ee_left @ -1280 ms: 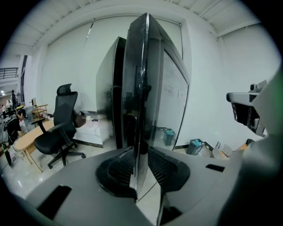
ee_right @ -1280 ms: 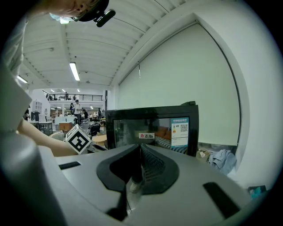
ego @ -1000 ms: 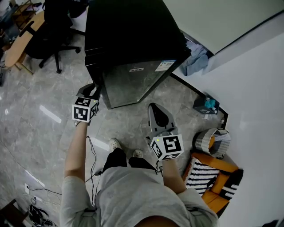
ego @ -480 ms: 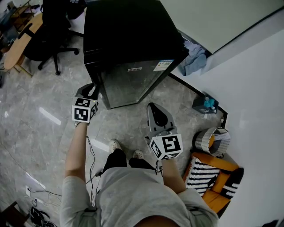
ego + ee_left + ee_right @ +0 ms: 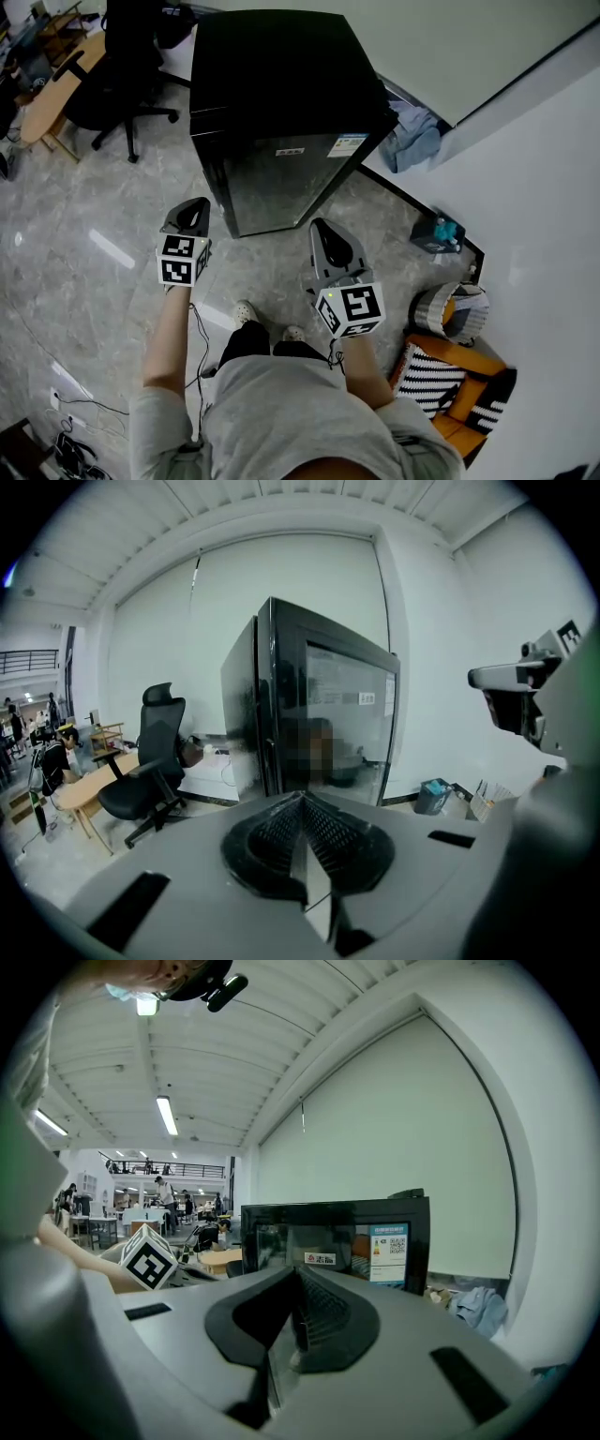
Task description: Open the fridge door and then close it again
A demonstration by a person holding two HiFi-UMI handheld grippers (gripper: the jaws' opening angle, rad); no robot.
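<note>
That tall black fridge with the shiny glass door stands on the grey stone floor right ahead of you, and the door looks shut. Its left front edge runs straight up and down. Your left tool sits near that edge, closer than the right tool. The left jaws have just been closing with nothing between them. The right jaws are together too, empty.

An office, with swivel chair and wooden desk.

Glossy black fridge, polished stone floor
</note>
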